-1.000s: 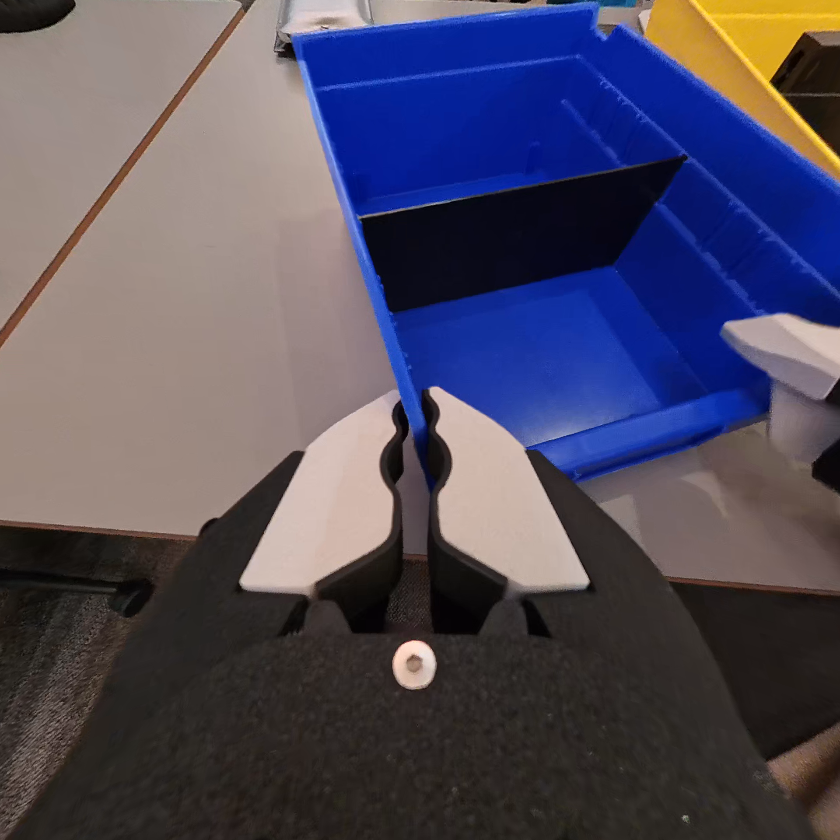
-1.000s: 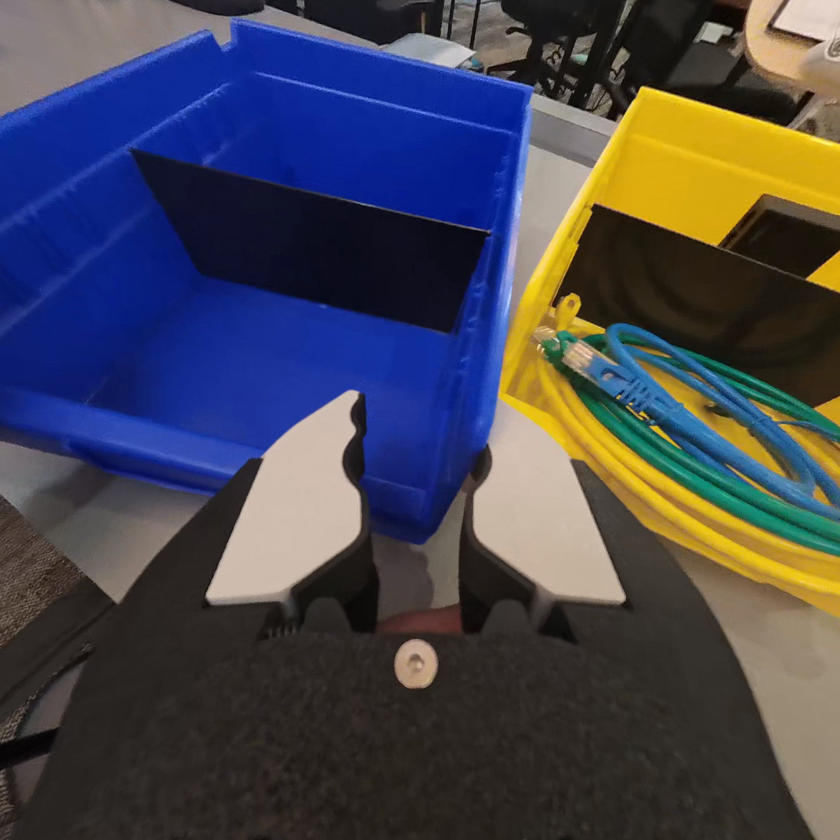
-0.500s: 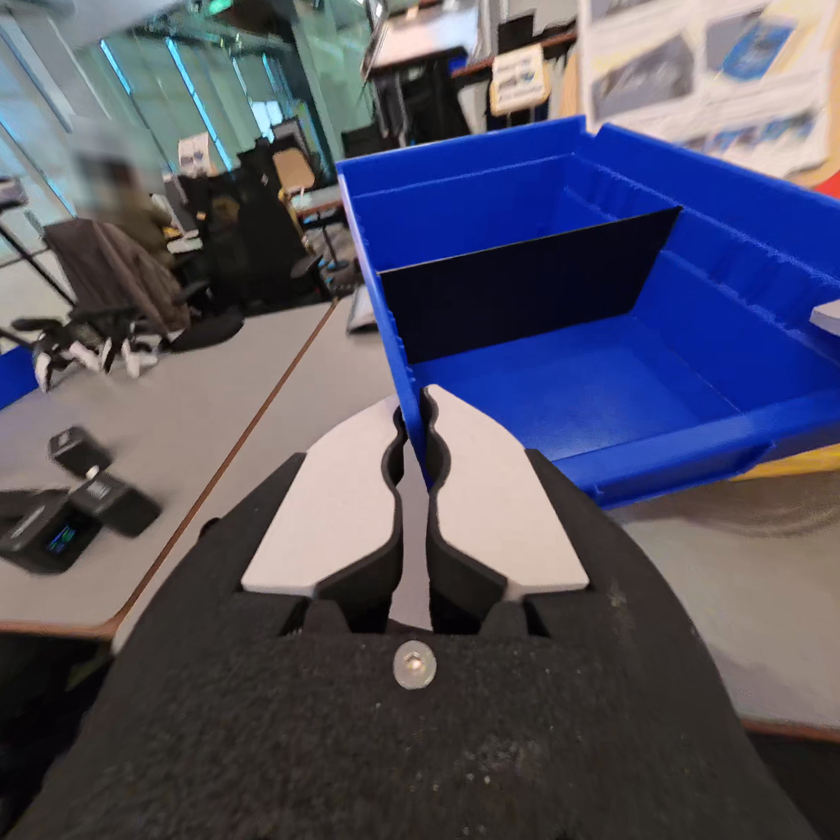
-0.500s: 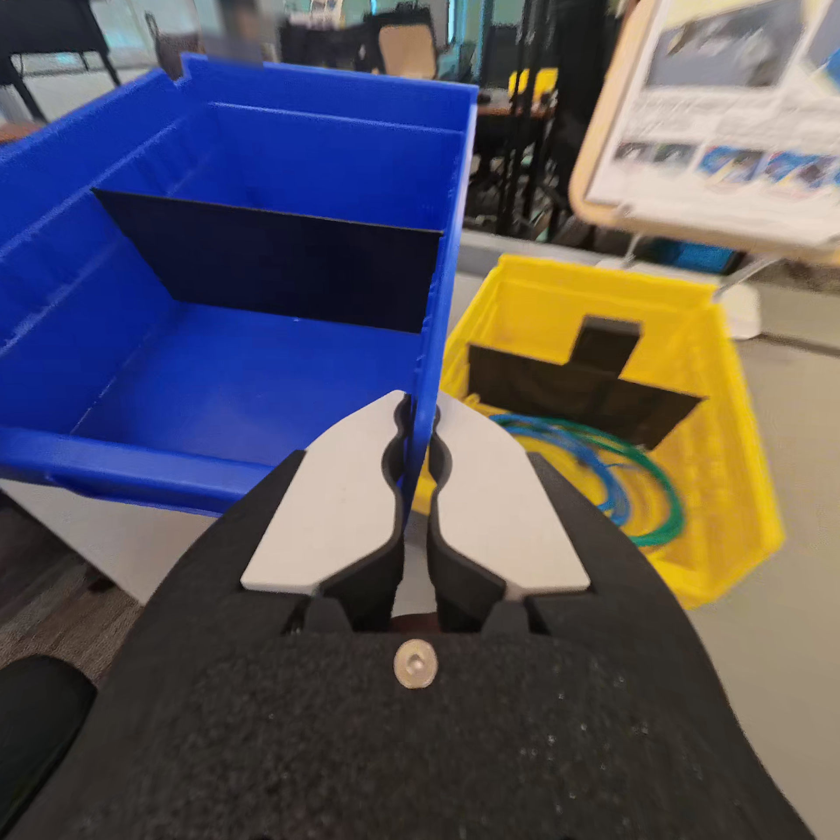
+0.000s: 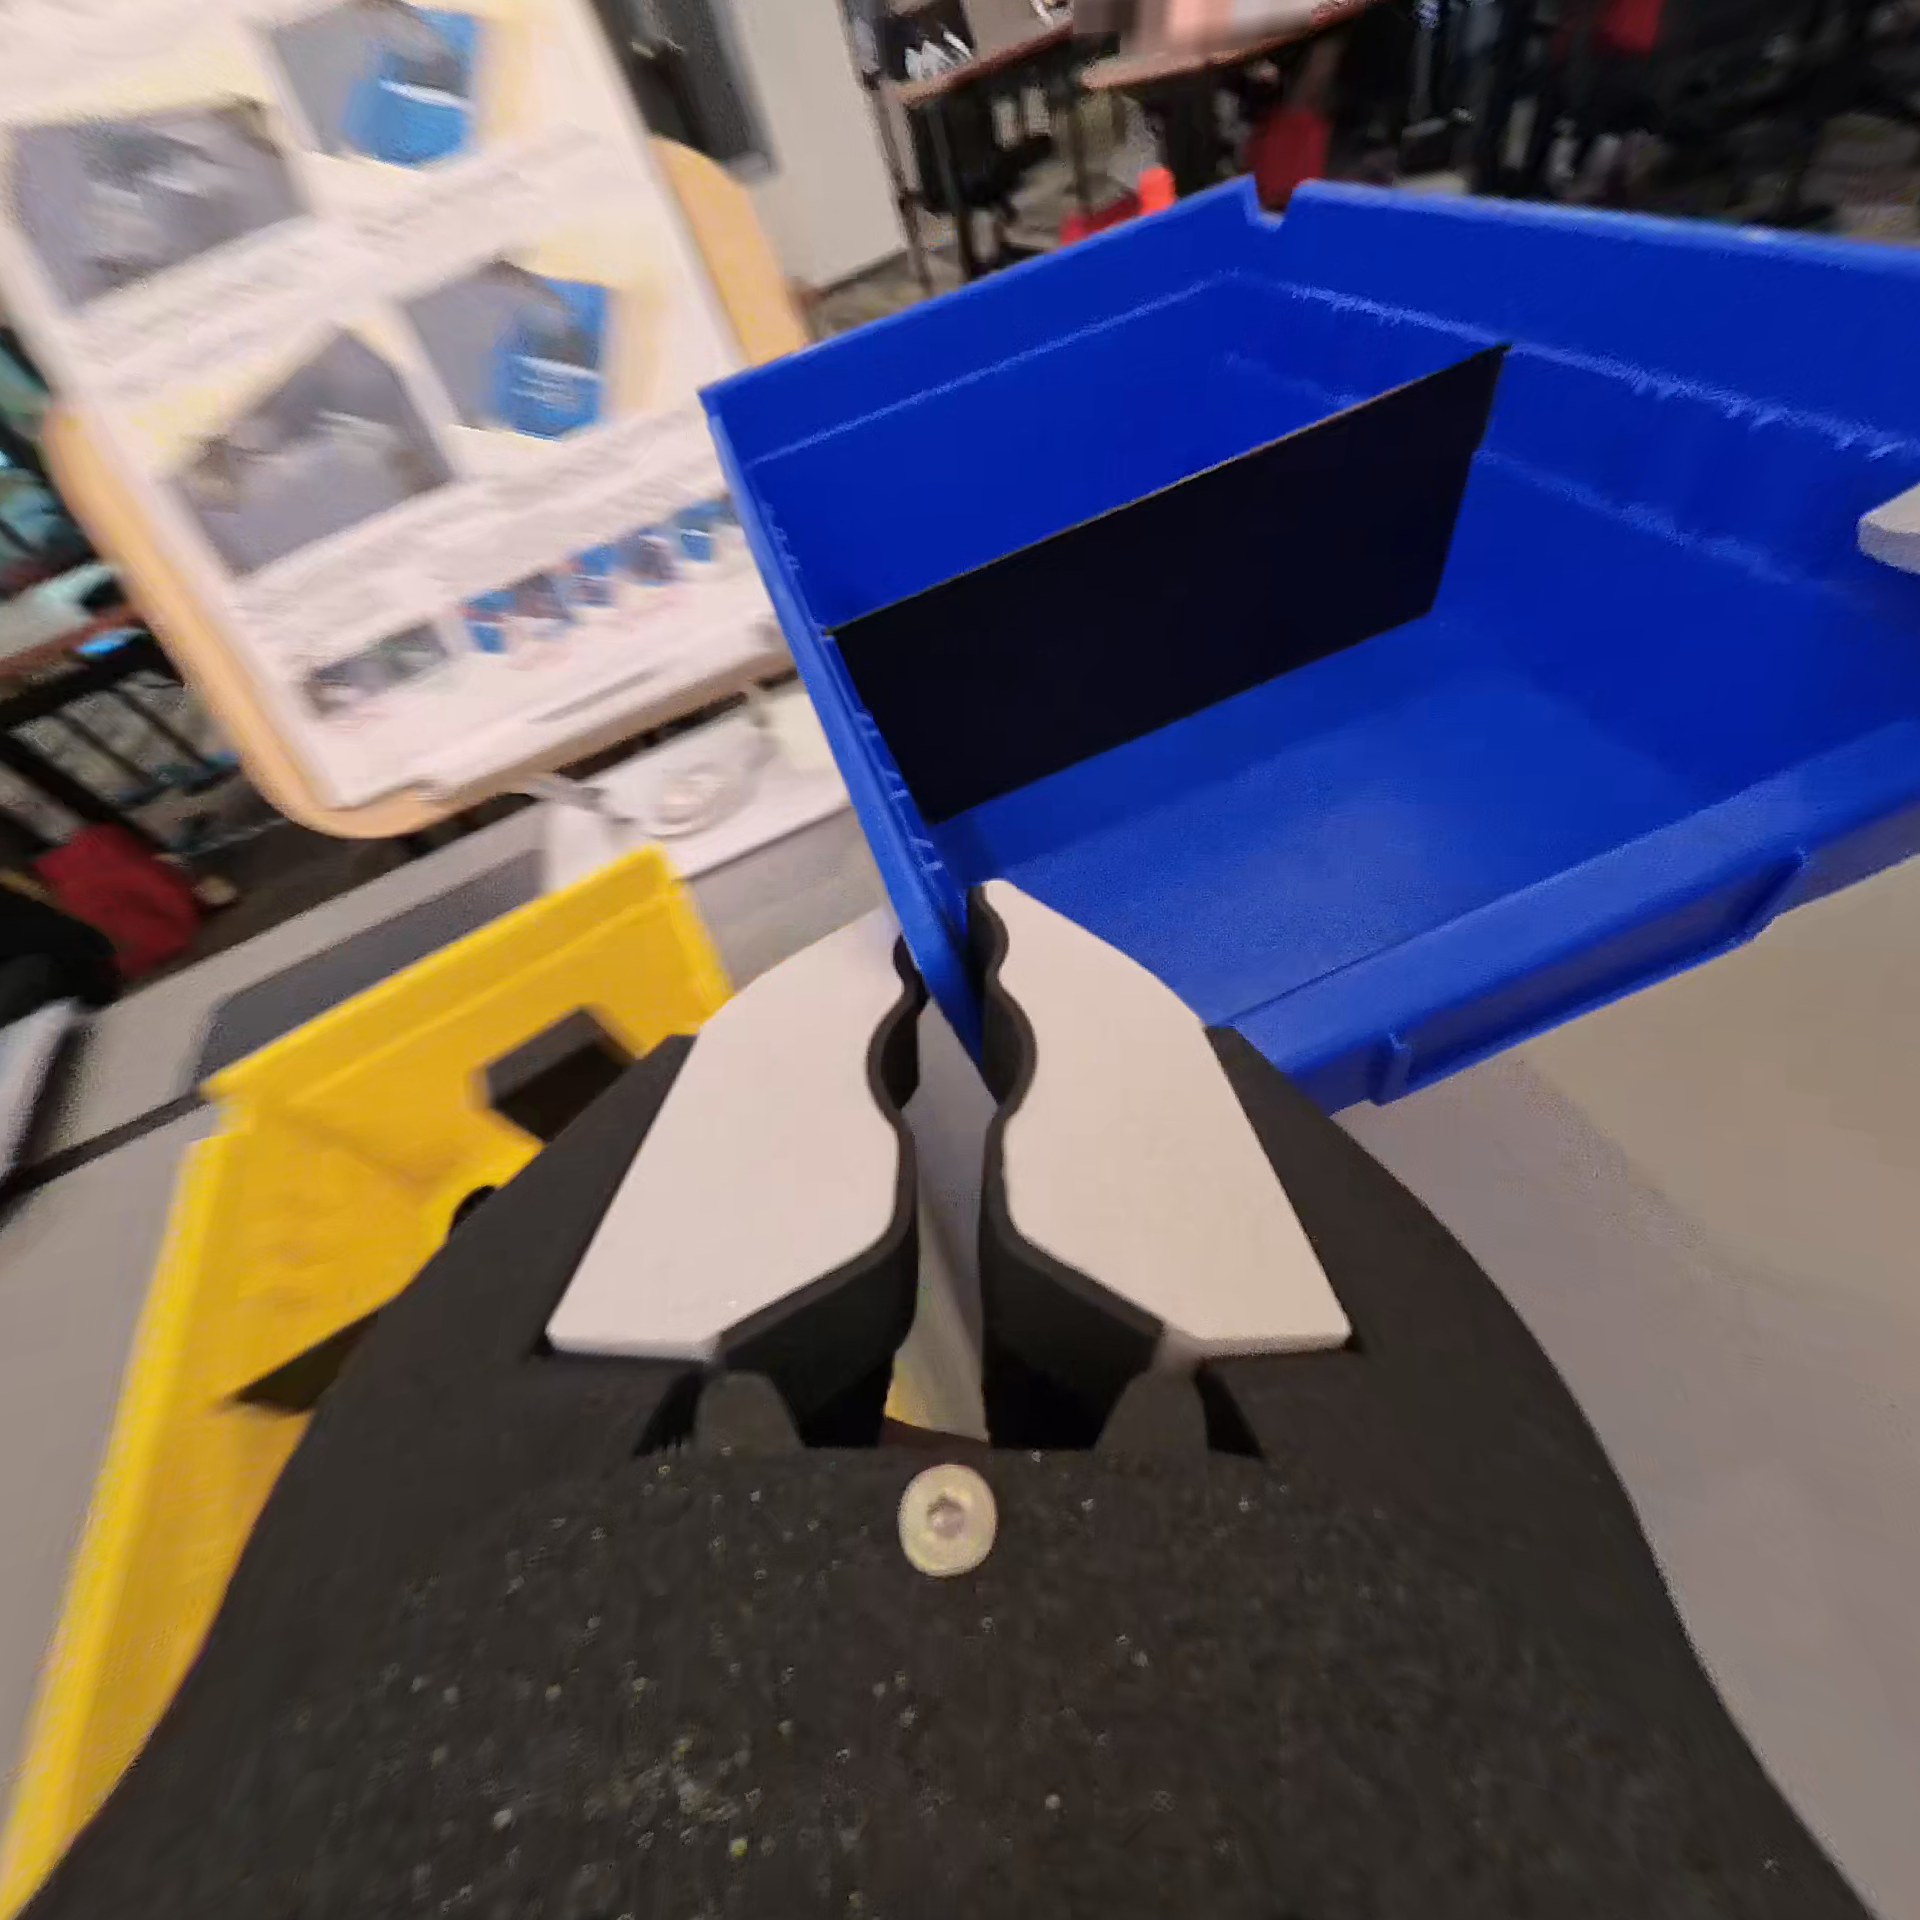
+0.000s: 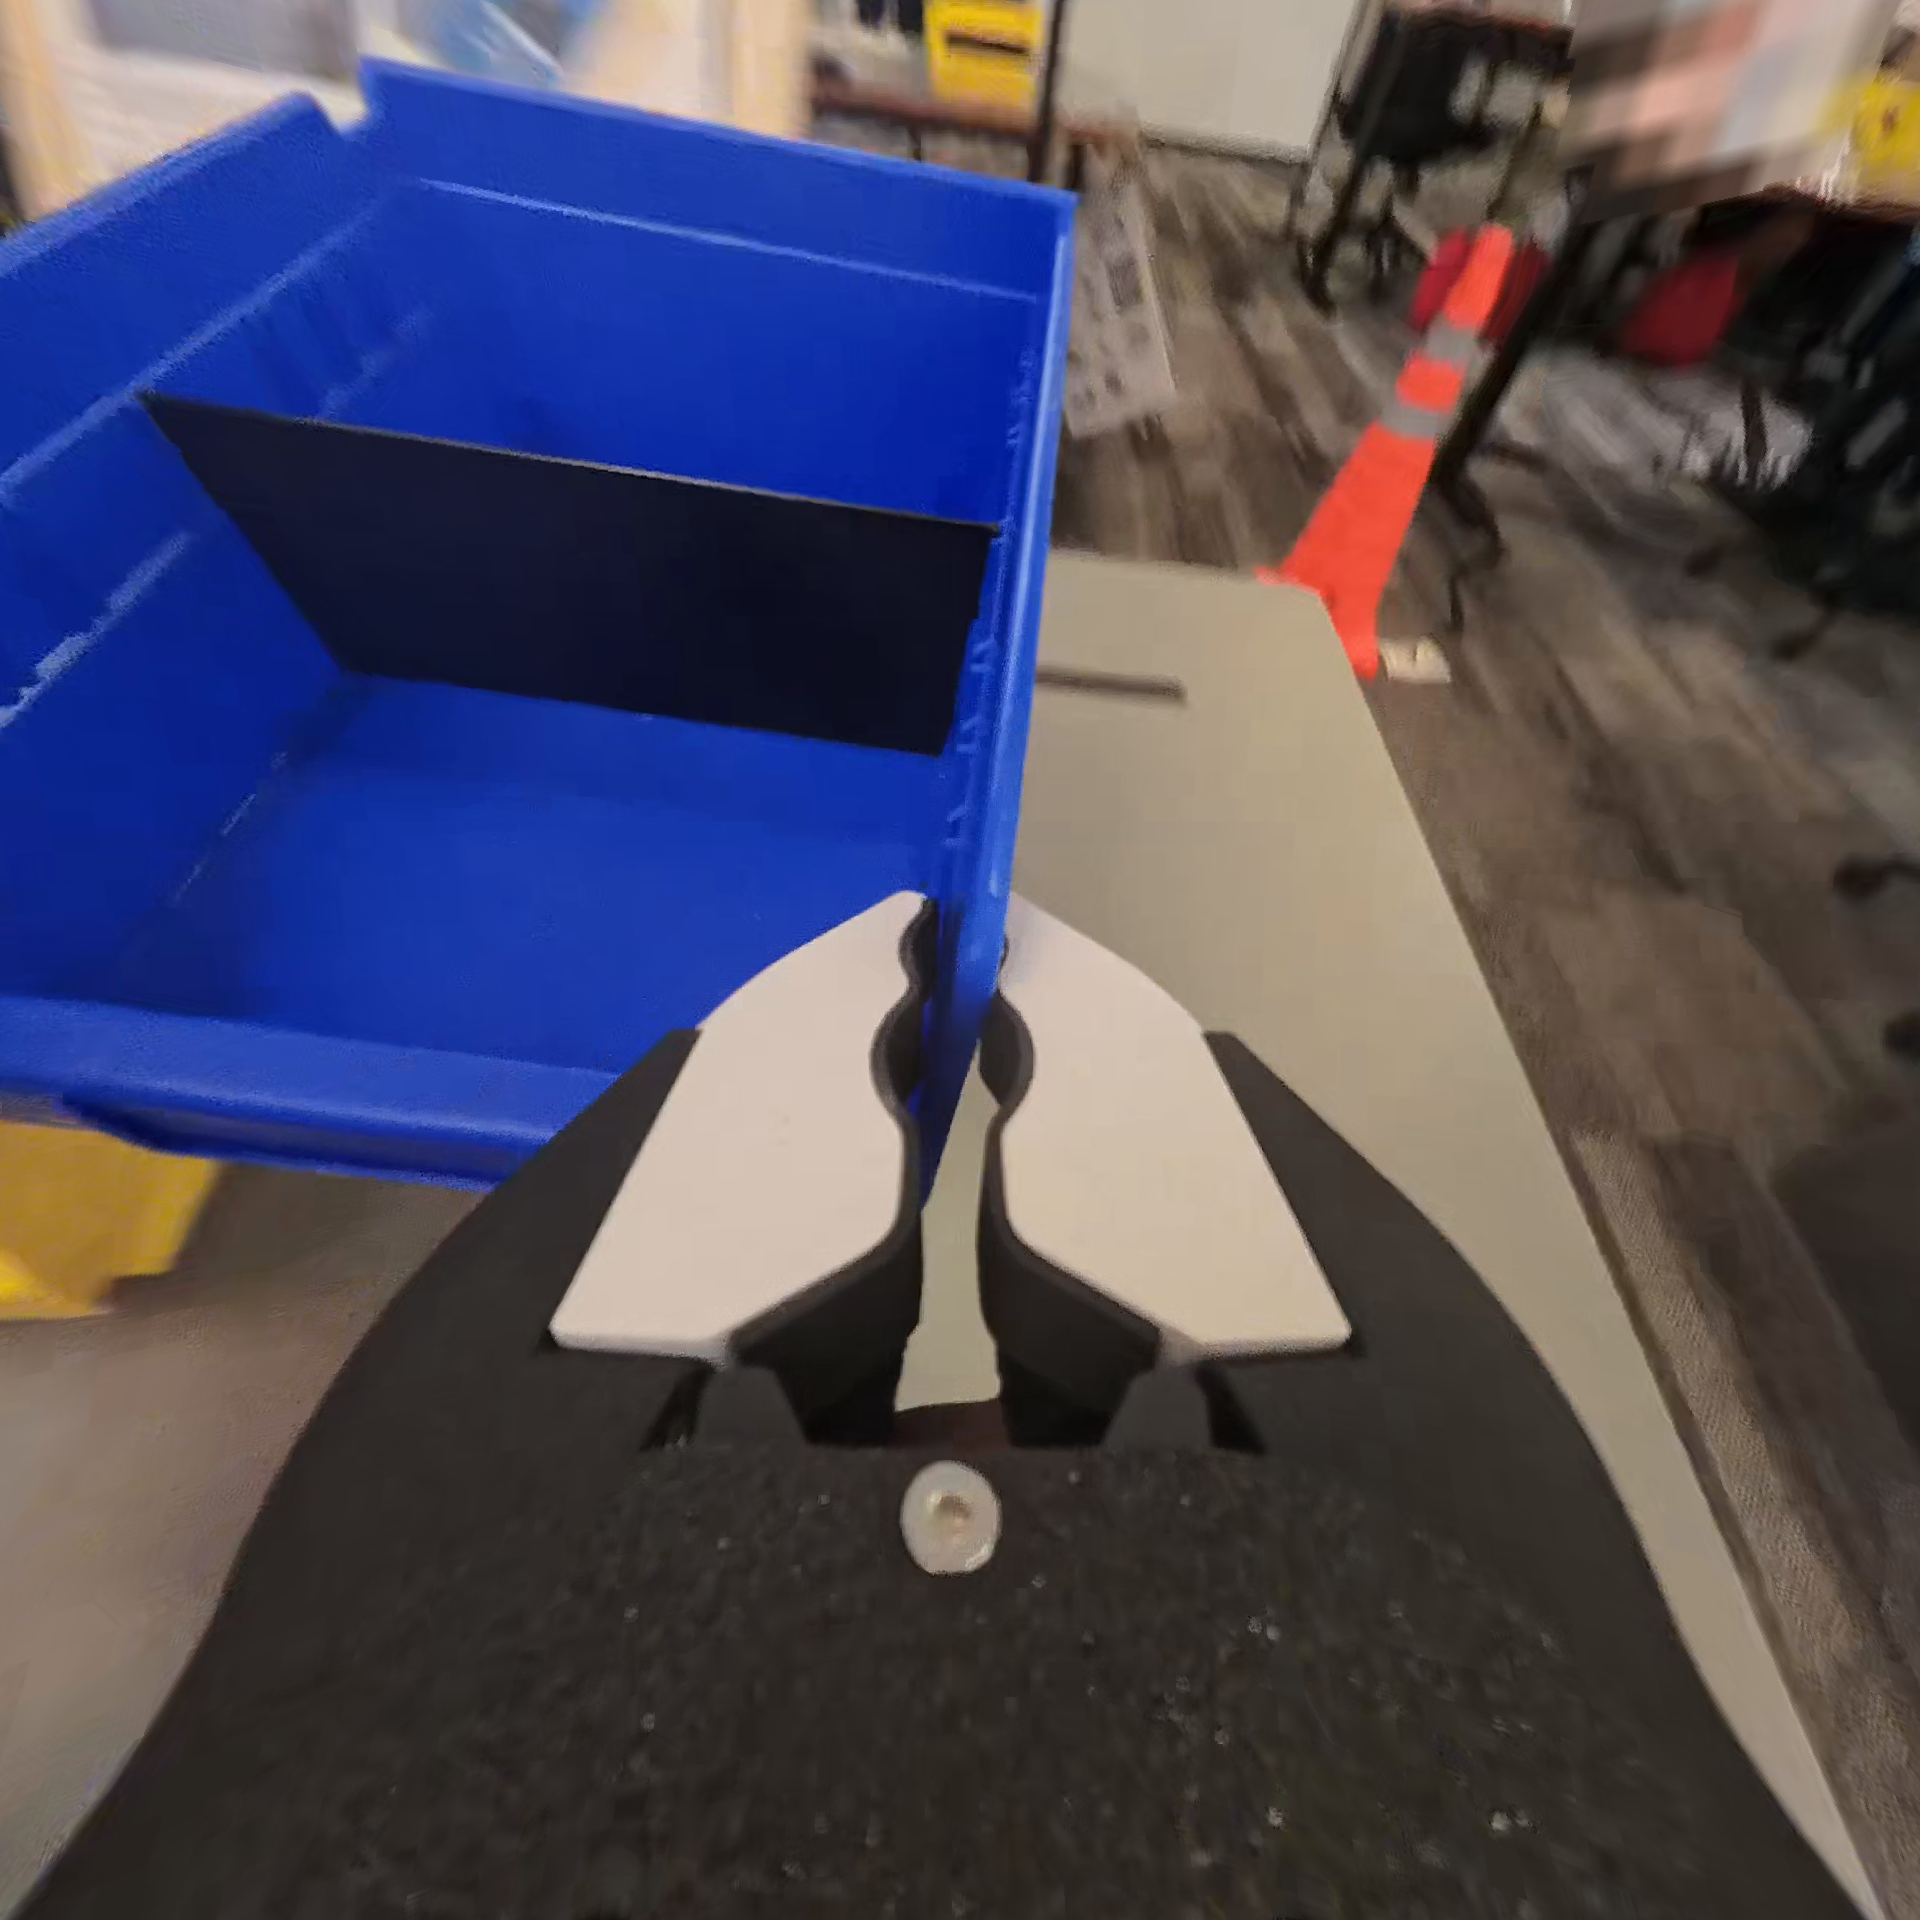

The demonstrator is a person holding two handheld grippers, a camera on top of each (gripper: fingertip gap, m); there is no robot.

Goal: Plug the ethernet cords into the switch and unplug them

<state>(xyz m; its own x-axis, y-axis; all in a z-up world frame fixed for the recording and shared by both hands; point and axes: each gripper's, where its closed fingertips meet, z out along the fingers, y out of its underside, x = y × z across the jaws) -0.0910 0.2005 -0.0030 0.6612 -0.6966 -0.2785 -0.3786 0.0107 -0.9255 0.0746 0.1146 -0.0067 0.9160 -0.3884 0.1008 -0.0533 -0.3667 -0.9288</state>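
Both grippers hold an empty blue bin (image 5: 1351,810) with a black divider (image 5: 1143,613), lifted above the grey table. My left gripper (image 5: 948,935) is shut on the bin's left side wall. My right gripper (image 6: 961,940) is shut on the bin's right side wall (image 6: 1013,623). The right gripper's fingertip (image 5: 1896,540) shows at the right edge of the left wrist view. The yellow bin (image 5: 343,1143) stands below and left of the blue bin, and its corner shows in the right wrist view (image 6: 94,1216). No cords or switch are visible.
The grey table (image 6: 1247,935) ends at the right, with carpet beyond. An orange traffic cone (image 6: 1382,457) stands on the floor past the table. A poster board (image 5: 364,416) leans behind the yellow bin. Both views are motion-blurred.
The right gripper closed on the bin's right wall. Both grippers lifted the blue bin off the table and swung it to the right, past the yellow bin.
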